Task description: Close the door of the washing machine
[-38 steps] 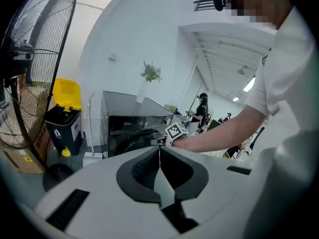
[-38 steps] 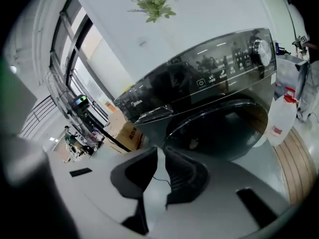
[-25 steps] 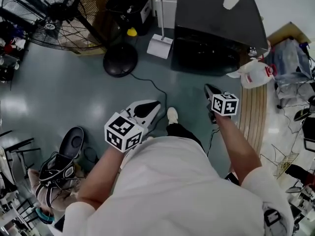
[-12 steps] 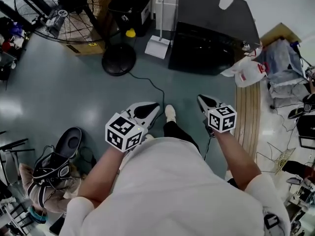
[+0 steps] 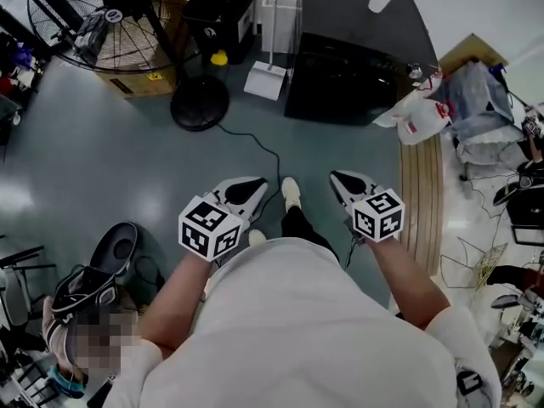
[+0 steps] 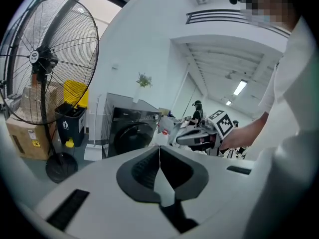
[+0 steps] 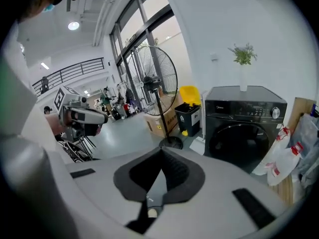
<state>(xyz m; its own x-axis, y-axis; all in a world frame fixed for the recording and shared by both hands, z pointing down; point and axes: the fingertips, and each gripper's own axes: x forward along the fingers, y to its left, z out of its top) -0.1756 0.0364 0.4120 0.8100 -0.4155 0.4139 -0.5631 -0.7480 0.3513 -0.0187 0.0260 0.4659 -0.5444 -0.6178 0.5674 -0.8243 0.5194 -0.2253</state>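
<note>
The black washing machine [image 5: 348, 66] stands against the far wall. Its round door [image 7: 237, 143] looks flush with the front. It also shows in the left gripper view as the washing machine [image 6: 132, 131]. My left gripper [image 5: 246, 192] hovers over the grey floor, well short of the machine, its jaws shut with nothing between them [image 6: 159, 151]. My right gripper [image 5: 344, 185] is level with it on the right, also apart from the machine and shut on nothing [image 7: 162, 156]. A white shoe [image 5: 291, 195] shows between the two grippers.
A big floor fan [image 5: 110, 15] with round base [image 5: 200, 102] stands far left, beside a cardboard box [image 5: 127, 79] and a black bin [image 5: 217, 11]. A cable [image 5: 263, 151] crosses the floor. Plastic bags [image 5: 416, 117] and a wooden board [image 5: 422, 202] lie right of the machine.
In the head view the right gripper has drifted left and down, away from the washing machine. The left gripper has shifted only slightly. Both stay shut.
</note>
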